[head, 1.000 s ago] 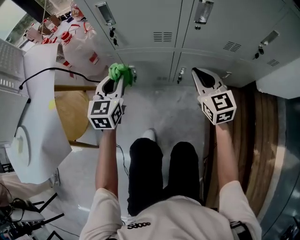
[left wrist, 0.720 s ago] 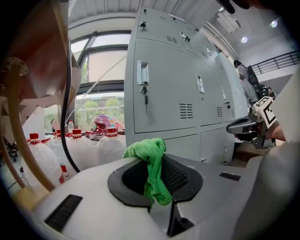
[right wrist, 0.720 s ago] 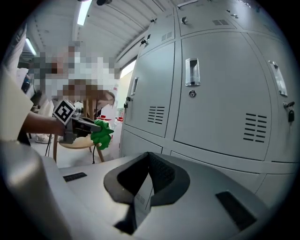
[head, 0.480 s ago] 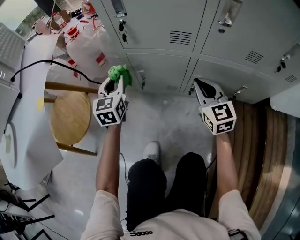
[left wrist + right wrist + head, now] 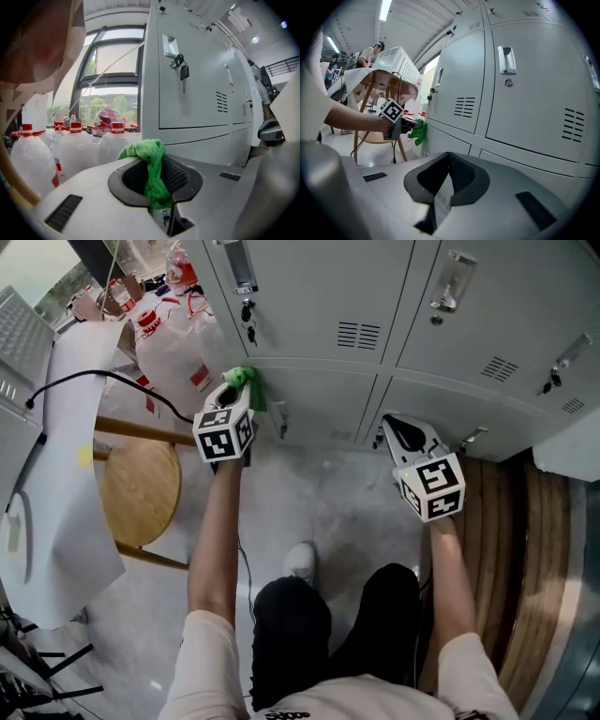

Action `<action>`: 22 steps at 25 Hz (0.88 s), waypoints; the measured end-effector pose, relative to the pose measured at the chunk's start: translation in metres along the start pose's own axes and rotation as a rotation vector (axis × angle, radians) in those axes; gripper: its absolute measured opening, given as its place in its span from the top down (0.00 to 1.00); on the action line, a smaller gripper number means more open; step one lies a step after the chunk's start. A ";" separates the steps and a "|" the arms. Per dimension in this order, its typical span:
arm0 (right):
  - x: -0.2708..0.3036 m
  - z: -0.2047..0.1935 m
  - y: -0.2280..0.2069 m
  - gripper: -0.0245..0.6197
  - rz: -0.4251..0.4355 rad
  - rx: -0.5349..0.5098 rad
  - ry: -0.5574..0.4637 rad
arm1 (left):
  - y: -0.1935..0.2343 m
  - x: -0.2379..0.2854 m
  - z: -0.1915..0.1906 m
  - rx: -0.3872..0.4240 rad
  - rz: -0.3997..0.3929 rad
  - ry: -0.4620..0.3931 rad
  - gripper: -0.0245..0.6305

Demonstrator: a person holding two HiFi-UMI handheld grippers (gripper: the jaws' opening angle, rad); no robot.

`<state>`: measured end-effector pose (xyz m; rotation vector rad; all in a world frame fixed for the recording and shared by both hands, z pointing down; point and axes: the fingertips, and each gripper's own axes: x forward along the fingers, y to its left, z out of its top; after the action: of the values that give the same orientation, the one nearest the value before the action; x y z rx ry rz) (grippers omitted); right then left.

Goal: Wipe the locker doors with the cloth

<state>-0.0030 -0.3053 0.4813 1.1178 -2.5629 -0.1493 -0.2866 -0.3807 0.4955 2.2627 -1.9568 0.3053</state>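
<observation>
In front of a bank of grey locker doors (image 5: 319, 296), the head view looks down on a person standing with both arms stretched forward. The left gripper (image 5: 240, 397) is up at the left edge of the lower row, with a green cloth (image 5: 246, 379) bunched at its tip, right against the corner where the upper and lower doors meet. The right gripper (image 5: 395, 425) hangs lower and further right, tip near the latch (image 5: 379, 438) of a lower door, well apart from the cloth. A round wooden stool (image 5: 141, 488) sits to the left, and white bags with red print (image 5: 173, 338) are piled behind it.

In the left gripper view the tongs are clamped on the cloth: it runs down between the black pads and flops over the top of them. The locker side rises just beyond, with a key (image 5: 183, 72) dangling from the upper door's lock. Big bottles with red caps (image 5: 28, 154) stand off to the left under a window.

In the right gripper view the tongs are pinched together with nothing between them. Across the way you can see the other gripper holding the cloth at the locker's edge, looks like it's touching the metal
</observation>
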 end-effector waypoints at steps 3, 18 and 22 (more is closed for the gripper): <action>-0.009 -0.007 -0.004 0.95 -0.014 -0.004 0.012 | -0.014 0.008 0.009 0.036 -0.031 -0.012 0.85; -0.043 -0.029 -0.034 0.95 -0.102 0.036 0.014 | -0.135 0.034 0.008 0.066 -0.251 -0.023 0.85; -0.055 -0.033 -0.040 0.95 -0.127 0.049 0.016 | -0.180 0.041 0.012 0.060 -0.328 -0.027 0.85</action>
<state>0.0713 -0.2912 0.4881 1.2958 -2.4936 -0.1077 -0.1019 -0.3963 0.4990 2.5846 -1.5687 0.2996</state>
